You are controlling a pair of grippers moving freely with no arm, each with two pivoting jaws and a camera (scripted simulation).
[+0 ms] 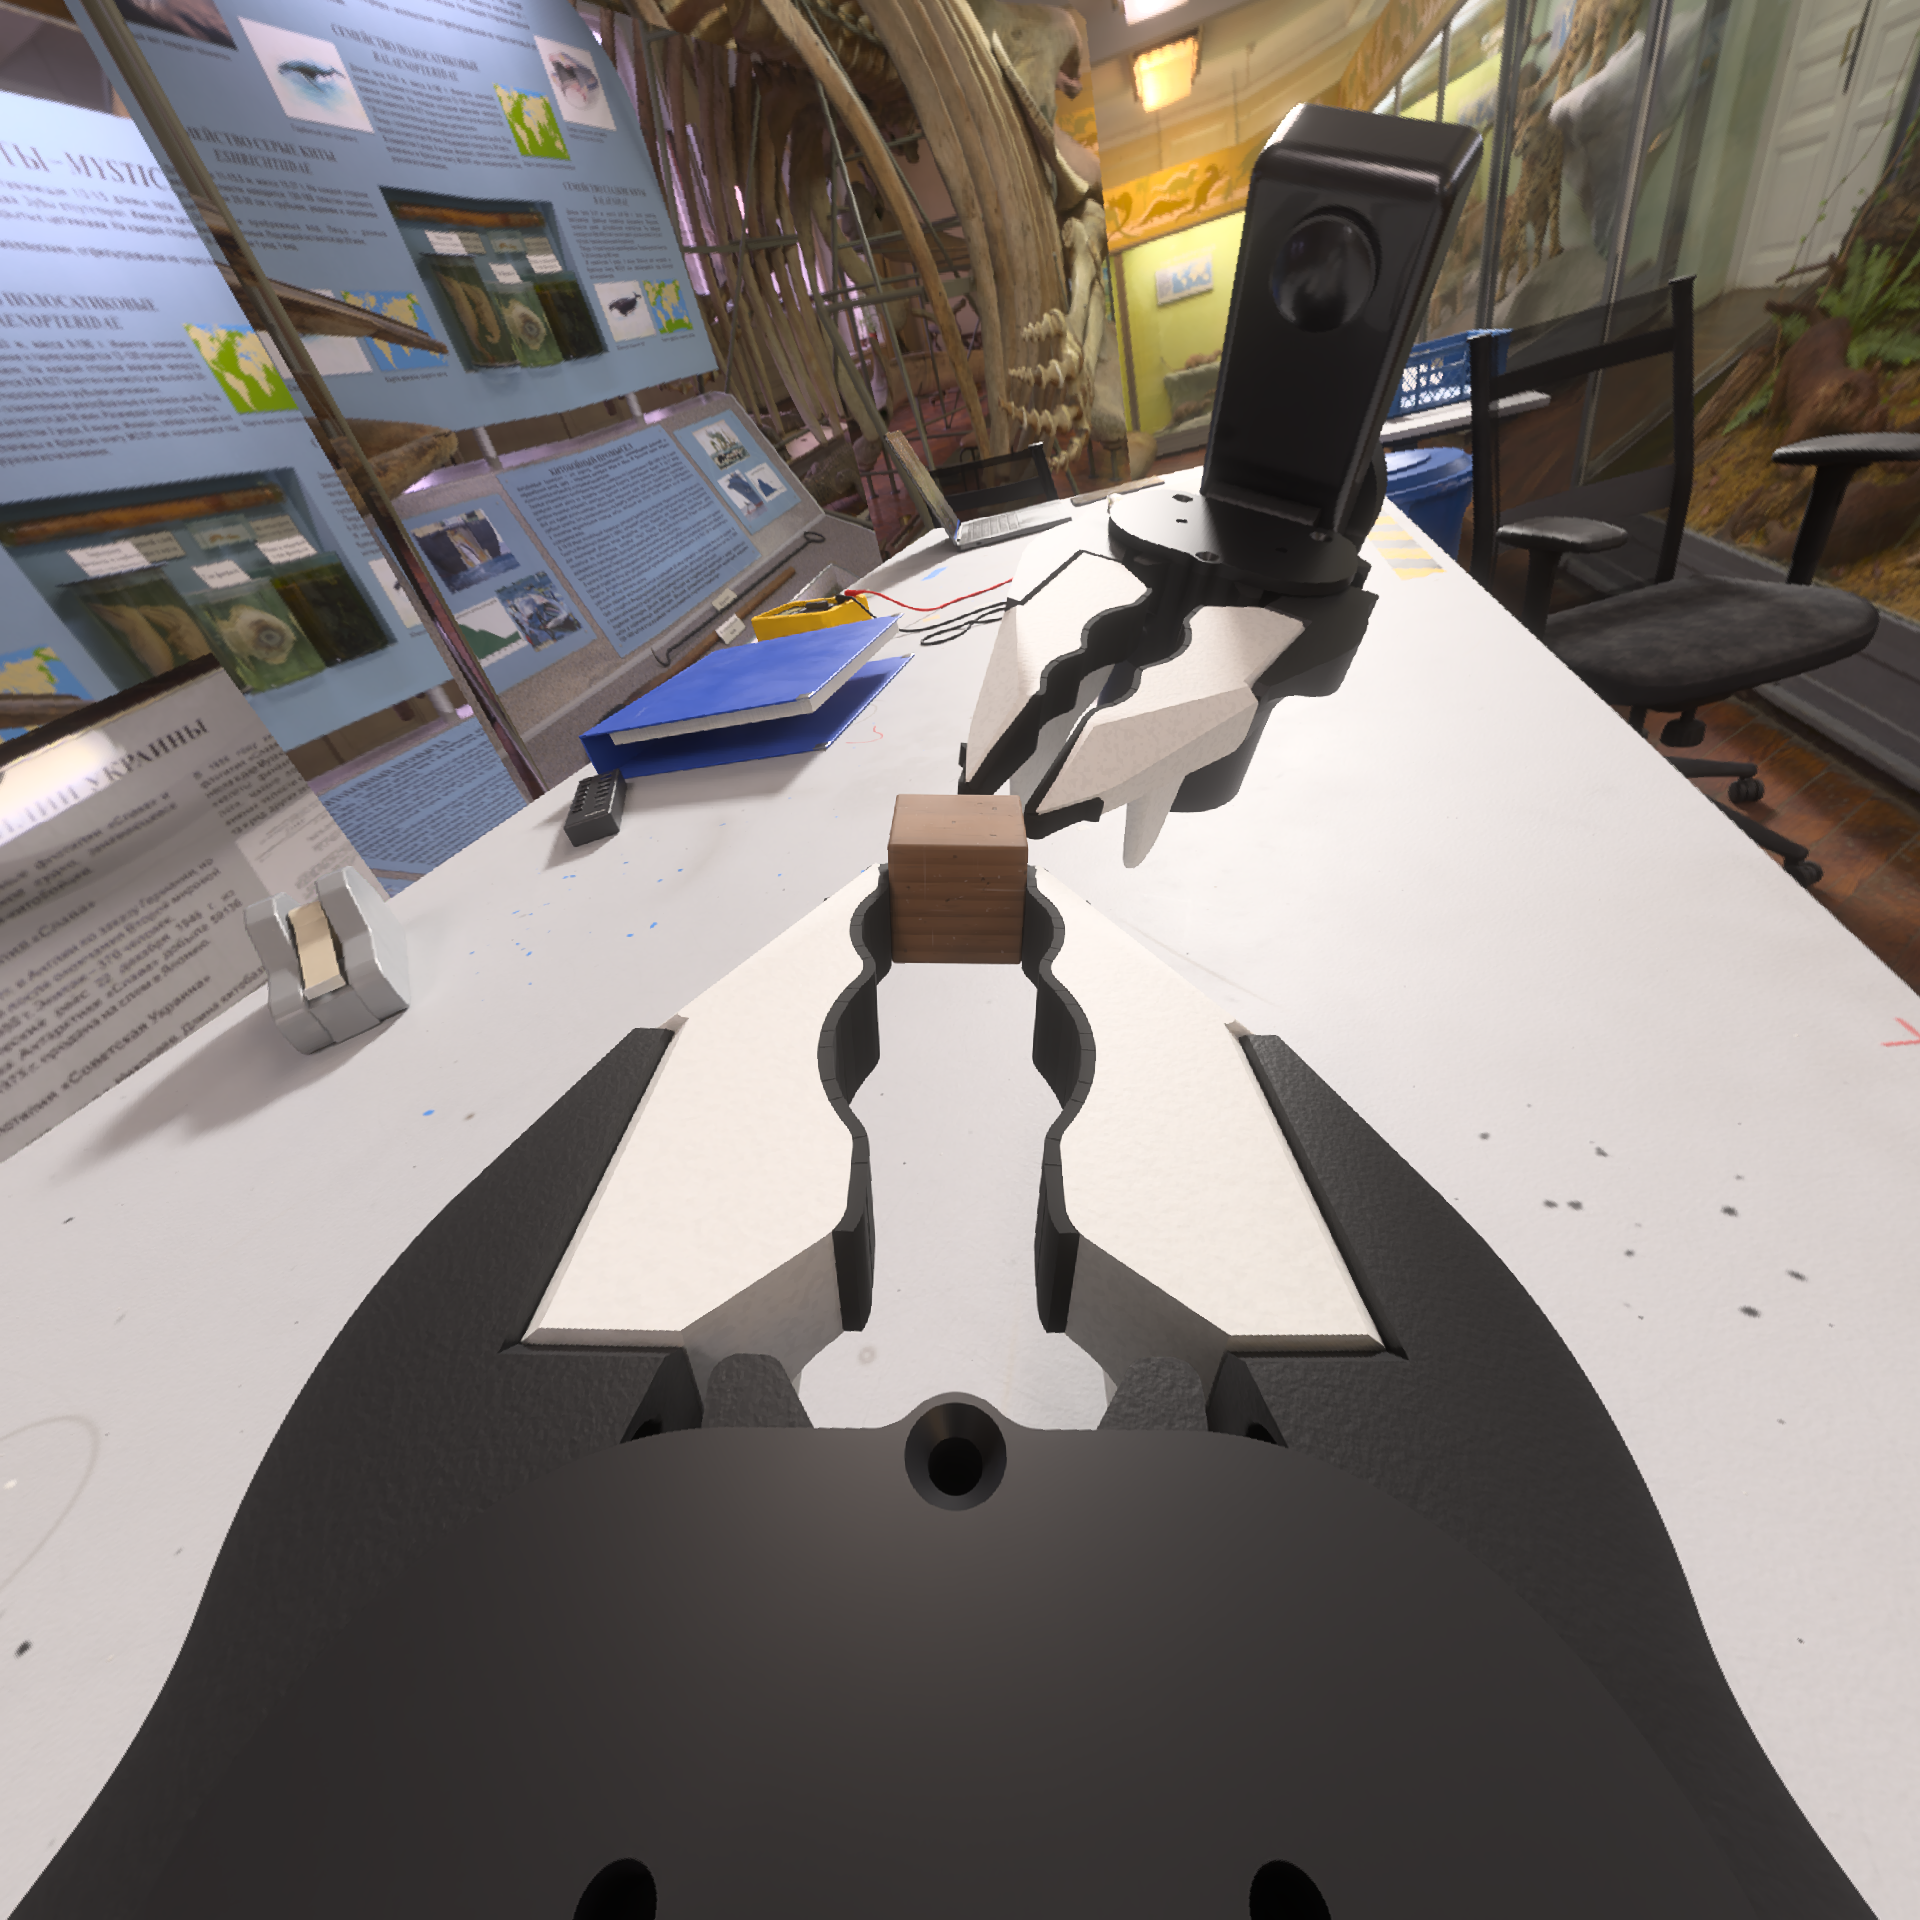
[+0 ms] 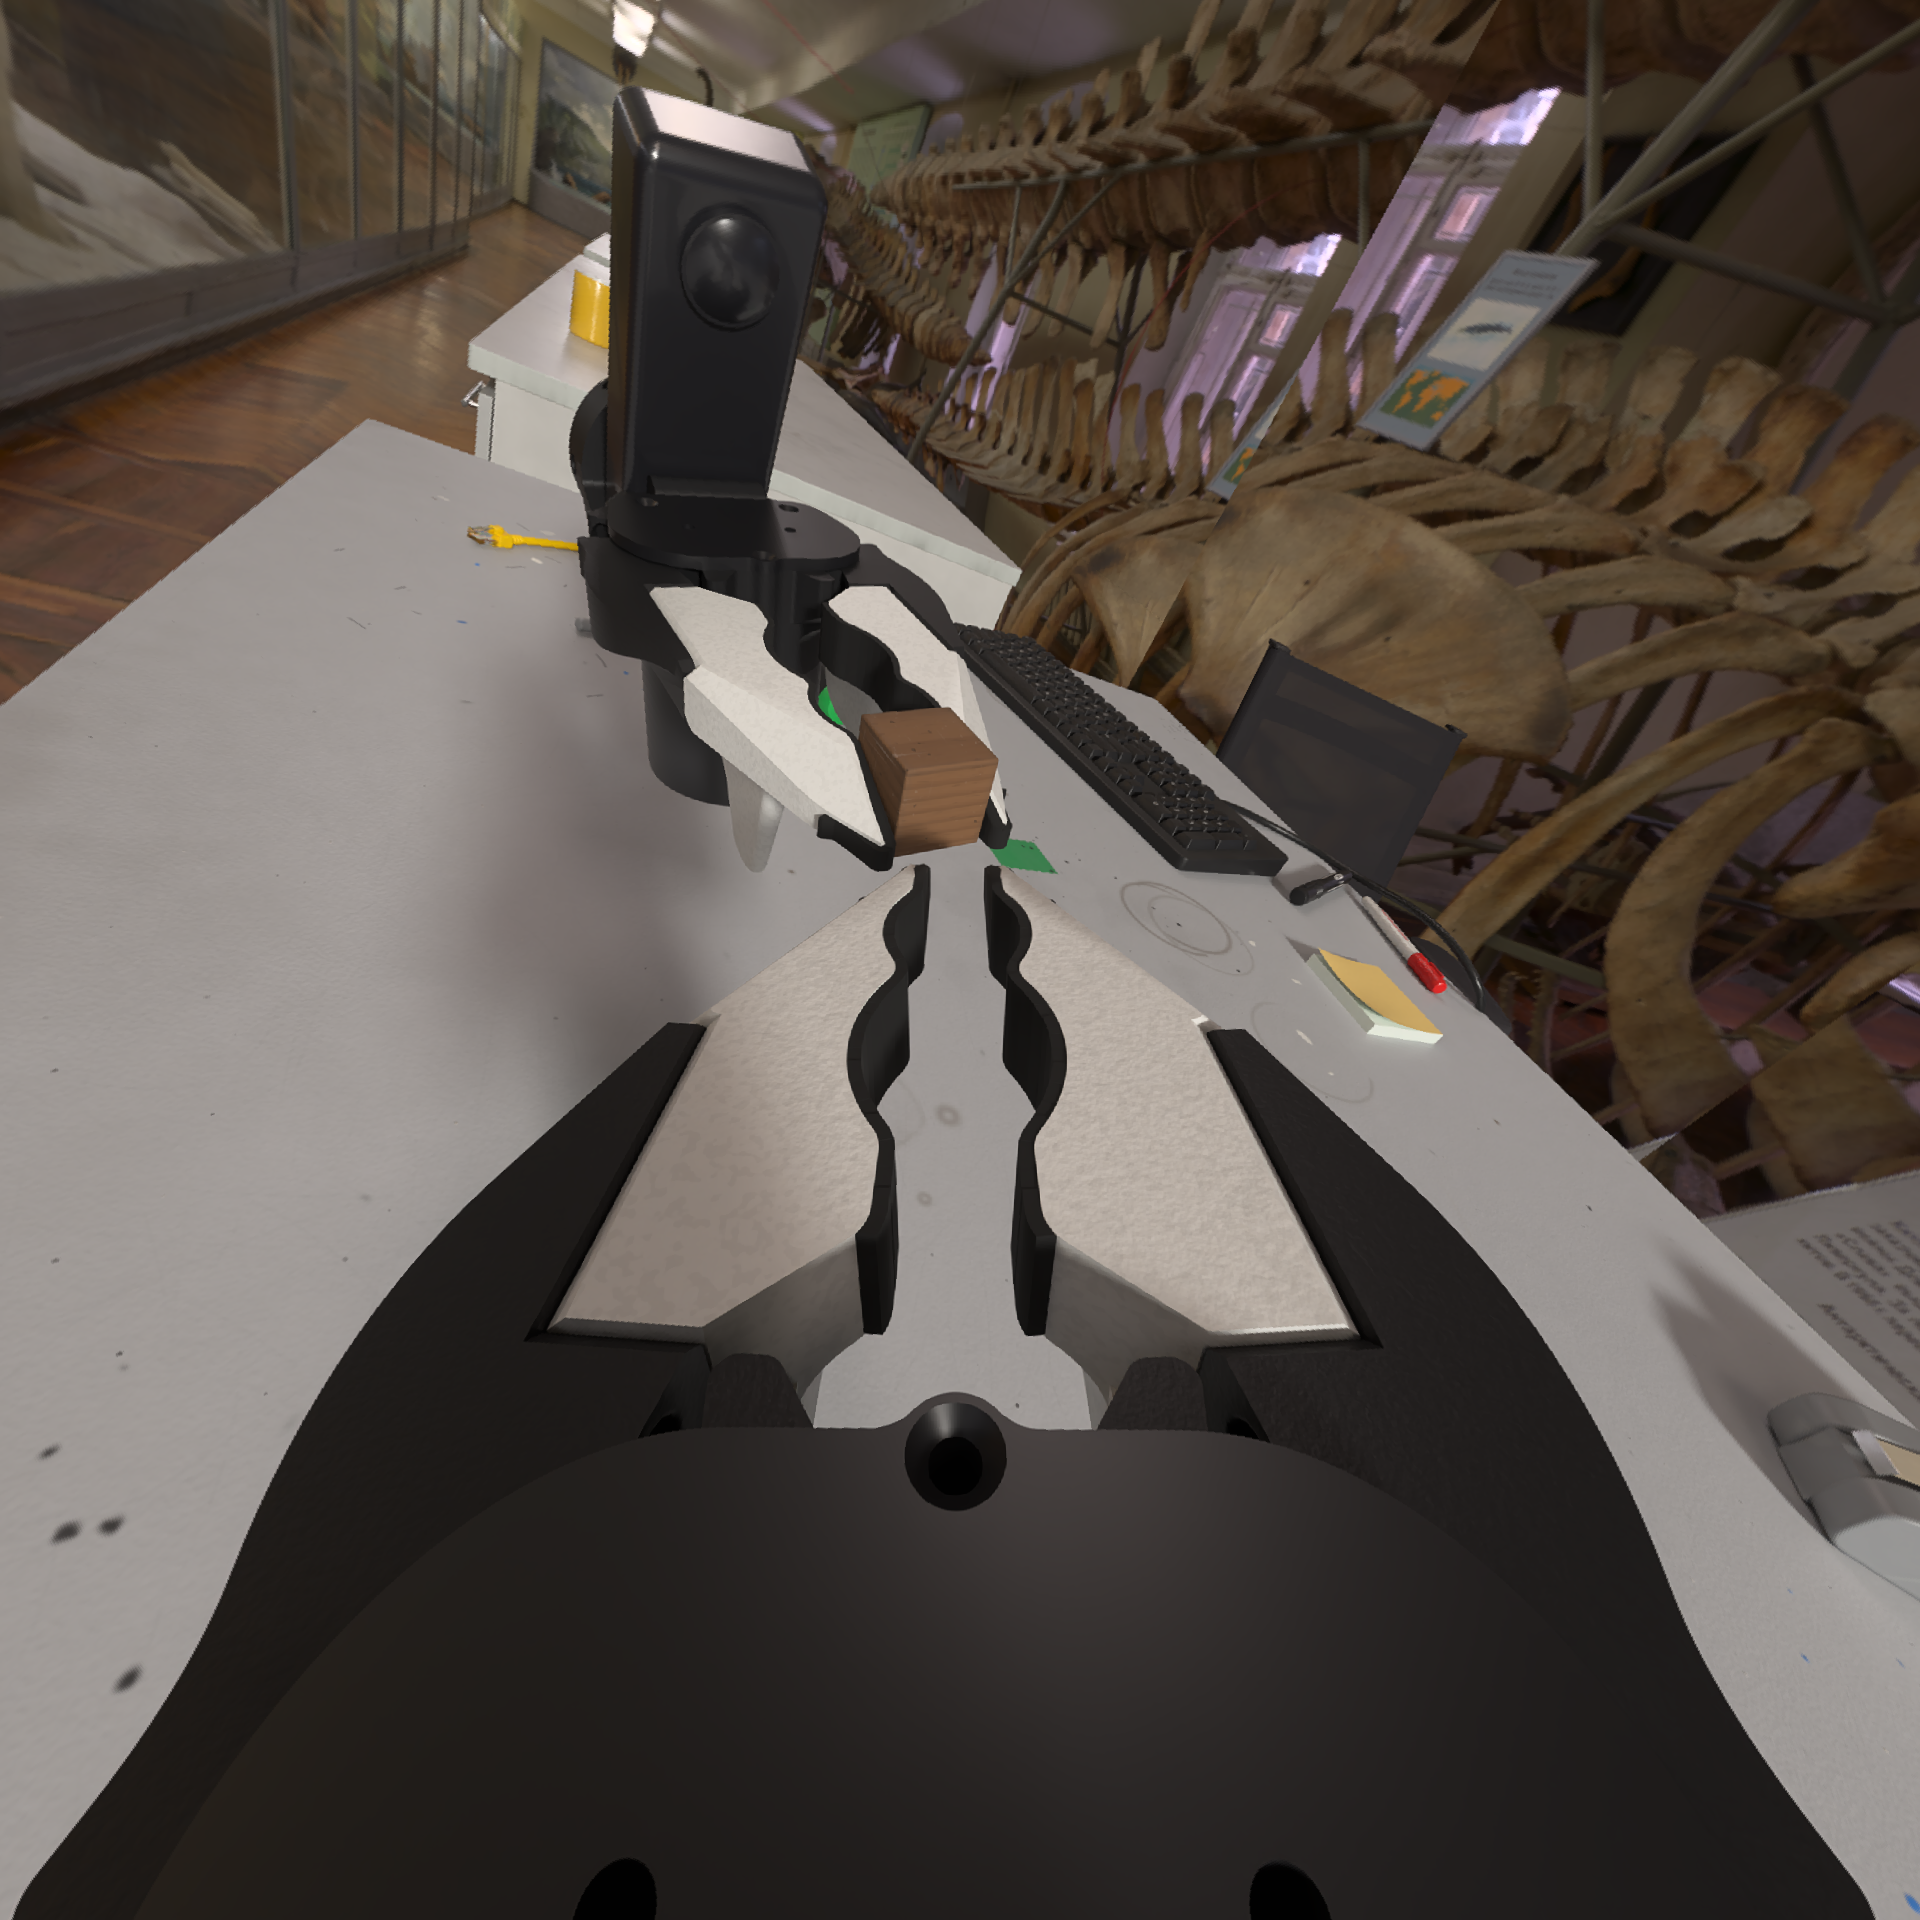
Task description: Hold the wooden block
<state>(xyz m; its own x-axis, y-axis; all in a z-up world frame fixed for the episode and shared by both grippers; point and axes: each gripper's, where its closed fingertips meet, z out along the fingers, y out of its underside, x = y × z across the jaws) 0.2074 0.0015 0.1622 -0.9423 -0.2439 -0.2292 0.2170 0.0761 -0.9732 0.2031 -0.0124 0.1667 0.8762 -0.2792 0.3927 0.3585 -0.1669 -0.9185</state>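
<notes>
The left tool (image 1: 958,914) is clenched on the block (image 1: 957,894), which sits pinched at the very tips of its 2 fingers, lifted clear of the white surface (image 1: 1455,1039). The right view confirms it: the block (image 2: 928,784) hangs between the left tool's fingers above a green patch (image 2: 1023,856), tilted a little. The right tool (image 2: 954,894) is empty, its fingers parted by a narrow gap, pointing at the block from just beside it.

To hold well, I judge the left tool should keep steady pressure and stay level — the grip is only on the tips, so any twist could let the cube pivot or slip out. The right tool would best stay back, since a nudge from it is the likeliest upset.

Around them, well apart from the block:
- a blue binder (image 1: 743,701) and a small black box (image 1: 595,807)
- a tape dispenser (image 1: 327,961)
- a keyboard (image 2: 1117,743), a yellow notepad (image 2: 1377,994), a red marker (image 2: 1418,961)

Nothing but the right tool stands near the block — the space beneath it is open.
</notes>
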